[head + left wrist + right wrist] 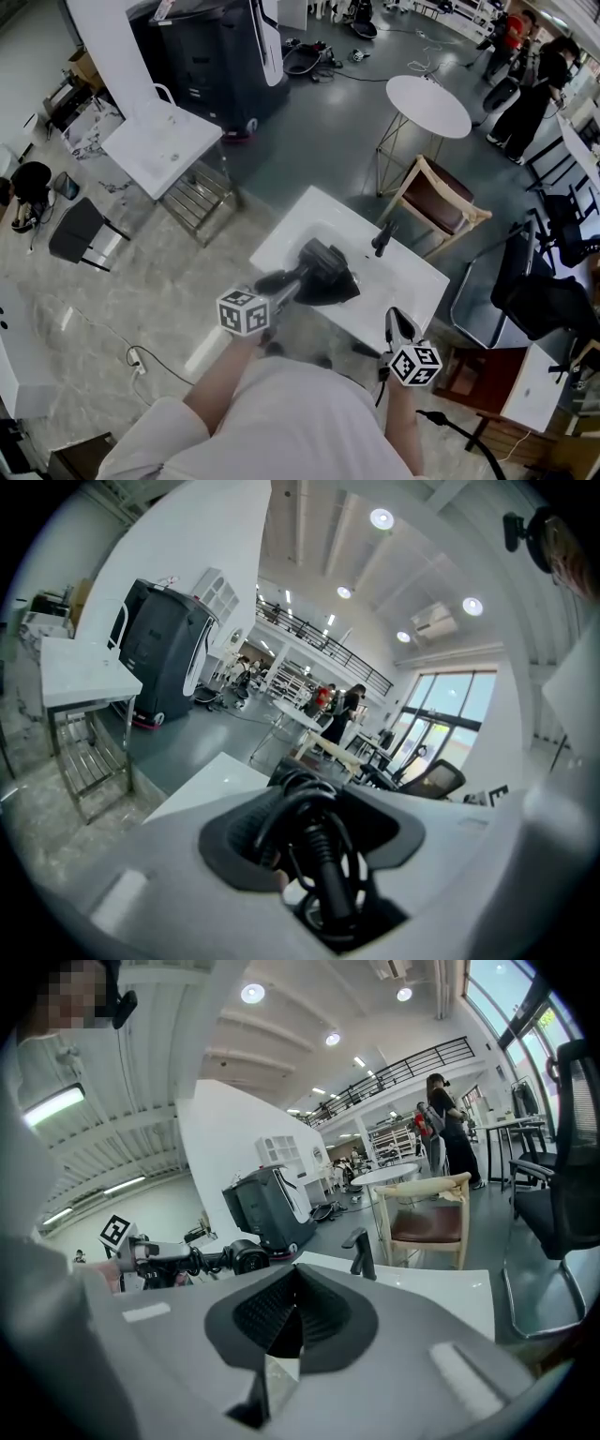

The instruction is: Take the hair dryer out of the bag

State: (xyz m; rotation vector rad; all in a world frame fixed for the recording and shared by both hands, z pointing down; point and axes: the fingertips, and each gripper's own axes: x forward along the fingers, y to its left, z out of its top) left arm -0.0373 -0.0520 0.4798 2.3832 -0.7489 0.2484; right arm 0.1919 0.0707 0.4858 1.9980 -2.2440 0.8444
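In the head view the black bag (328,278) lies on the white table (412,281). My left gripper (274,294) is at the bag's left side, shut on the black hair dryer (273,281), which sticks out to the left of the bag. The left gripper view shows the dryer's handle and coiled cord (323,855) clamped between the jaws. From the right gripper view the dryer (230,1258) is held level in the air, left of the table. My right gripper (401,324) hangs at the table's near right edge, shut and empty, its pads (281,1321) together.
A small black upright piece (382,239) stands on the table's far right part. Behind the table are a wooden chair (436,197) and a round white table (428,105). A black office chair (544,300) is at the right. People (525,84) stand far back.
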